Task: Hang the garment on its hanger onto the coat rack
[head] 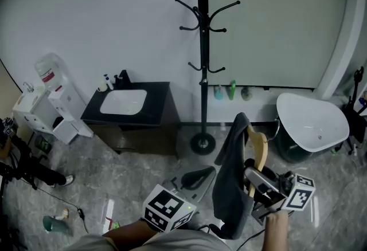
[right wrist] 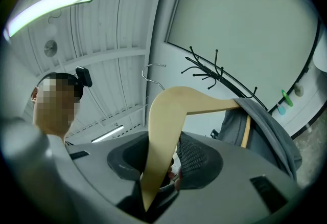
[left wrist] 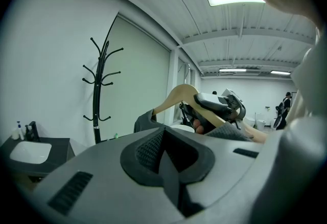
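Note:
A dark grey garment (head: pixel 229 187) hangs on a wooden hanger (head: pixel 259 149) at the lower right of the head view. My right gripper (head: pixel 261 187) is shut on one wooden arm of the hanger (right wrist: pixel 168 110), whose metal hook (right wrist: pixel 153 77) points up. The garment (right wrist: pixel 265 126) drapes off the other arm. The black coat rack (head: pixel 202 43) stands against the wall beyond, apart from the hanger, its hooks bare. My left gripper (head: pixel 195 178) hovers left of the garment, jaws shut with nothing between them (left wrist: pixel 164 154). From it I see the hanger (left wrist: pixel 179 96) and the rack (left wrist: pixel 97 95).
A black vanity with a white sink (head: pixel 123 101) stands left of the rack. A white bathtub (head: pixel 312 121) is at the right. White appliances (head: pixel 51 95) line the left wall. Bottles (head: pixel 225 92) sit on a ledge behind the rack. A person's foot (head: pixel 66 180) is at the far left.

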{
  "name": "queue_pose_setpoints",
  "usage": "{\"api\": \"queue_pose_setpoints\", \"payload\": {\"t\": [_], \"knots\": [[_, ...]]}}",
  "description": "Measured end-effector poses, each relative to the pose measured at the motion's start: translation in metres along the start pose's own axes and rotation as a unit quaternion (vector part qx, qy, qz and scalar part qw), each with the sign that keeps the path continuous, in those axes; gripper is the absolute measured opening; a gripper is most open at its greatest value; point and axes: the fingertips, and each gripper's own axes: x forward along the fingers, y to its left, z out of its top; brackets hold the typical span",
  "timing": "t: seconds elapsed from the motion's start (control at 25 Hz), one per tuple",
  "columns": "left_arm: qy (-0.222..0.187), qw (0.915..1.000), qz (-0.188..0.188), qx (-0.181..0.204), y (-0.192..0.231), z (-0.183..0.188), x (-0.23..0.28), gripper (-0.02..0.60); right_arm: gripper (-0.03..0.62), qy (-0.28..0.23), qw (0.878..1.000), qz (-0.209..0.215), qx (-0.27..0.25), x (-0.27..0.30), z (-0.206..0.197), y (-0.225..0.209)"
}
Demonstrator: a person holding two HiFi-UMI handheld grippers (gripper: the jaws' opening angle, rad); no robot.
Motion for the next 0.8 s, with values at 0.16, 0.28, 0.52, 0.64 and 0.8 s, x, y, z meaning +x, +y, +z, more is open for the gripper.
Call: {"api": "queue_pose_setpoints", "payload": {"t": [0.16, 0.28, 0.52, 0.64, 0.8], "knots": [[0.0, 0.9999, 0.011, 0.001, 0.013, 0.001, 0.007, 0.006, 0.15, -0.001, 1.0, 0.005, 0.011, 0.011, 0.007, -0.014], [-0.006, 0.9999, 0.014, 0.002, 0.03, 0.007, 0.016, 0.006, 0.15, 0.001, 1.0, 0.003, 0.014, 0.024, 0.014, -0.028], [-0.011, 0.9999, 0.007, -0.001, 0.087, 0.013, 0.044, 0.006, 0.15, -0.001, 1.0, -0.014, 0.011, 0.064, 0.036, -0.075], [-0.015, 0.9999, -0.001, 0.0, 0.128, 0.022, 0.063, 0.006, 0.15, -0.006, 1.0, -0.026, 0.007, 0.091, 0.049, -0.101], [-0.021, 0.9996, -0.018, 0.007, 0.178, 0.036, 0.083, 0.005, 0.15, -0.021, 0.999, -0.044, -0.004, 0.128, 0.07, -0.134]]}}
